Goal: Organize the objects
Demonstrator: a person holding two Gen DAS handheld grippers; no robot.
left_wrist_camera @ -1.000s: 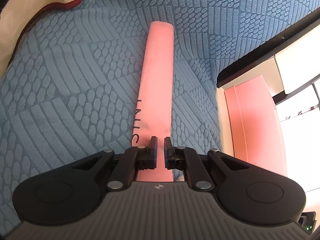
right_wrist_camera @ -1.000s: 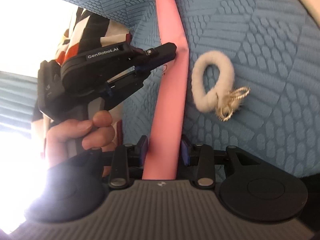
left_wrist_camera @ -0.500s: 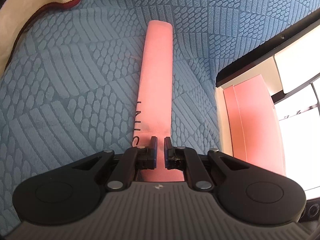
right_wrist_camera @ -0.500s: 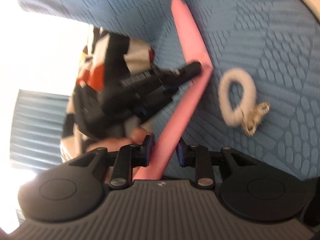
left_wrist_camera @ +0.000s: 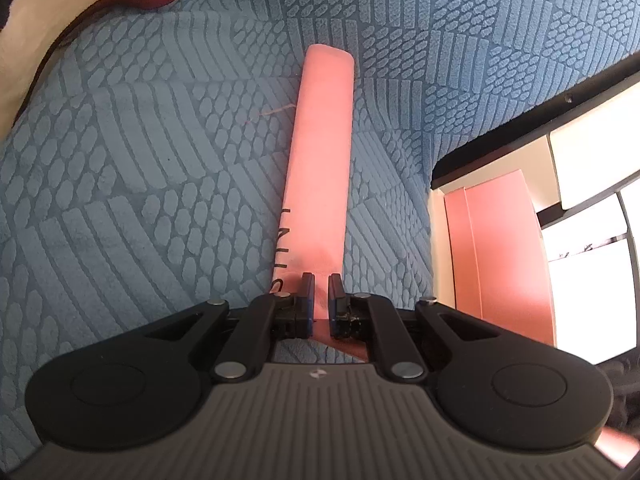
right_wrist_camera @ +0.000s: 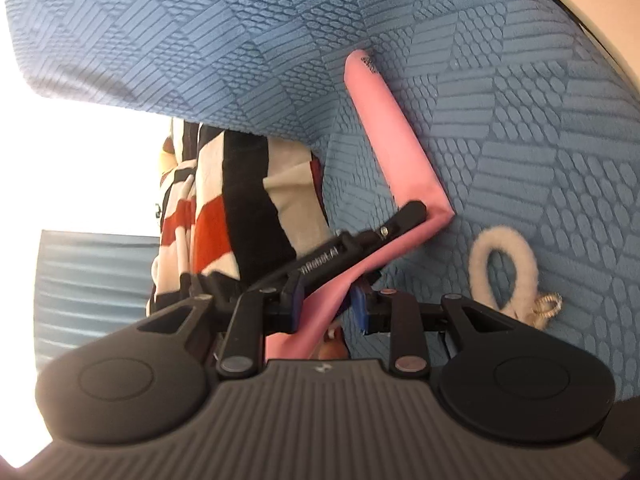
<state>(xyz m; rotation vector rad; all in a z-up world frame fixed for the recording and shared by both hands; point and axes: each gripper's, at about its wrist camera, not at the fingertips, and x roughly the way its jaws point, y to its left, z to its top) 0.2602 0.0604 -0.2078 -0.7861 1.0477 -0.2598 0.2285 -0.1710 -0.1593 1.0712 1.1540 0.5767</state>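
A long pink fabric strap with black lettering [left_wrist_camera: 320, 160] lies on the blue textured cover [left_wrist_camera: 140, 160]. My left gripper [left_wrist_camera: 319, 300] is shut on the strap near its middle. In the right wrist view the strap [right_wrist_camera: 400, 168] is bent at that spot, and the left gripper's black body [right_wrist_camera: 352, 248] reaches across it. My right gripper [right_wrist_camera: 326, 308] is shut on the strap's near end, lifted off the cover. A white fluffy hair tie with a gold charm [right_wrist_camera: 504, 276] lies on the cover to the right of the strap.
A cream blanket with a dark red edge [left_wrist_camera: 80, 4] lies at the far left. The bed's right edge meets a black frame [left_wrist_camera: 540, 120] and a pink panel [left_wrist_camera: 504, 248]. A person in striped clothing [right_wrist_camera: 240, 208] stands past the cover's edge.
My right gripper has swung its end of the strap to the left, so the strap folds more sharply at the left gripper. The left gripper has stayed put, shut on the strap.
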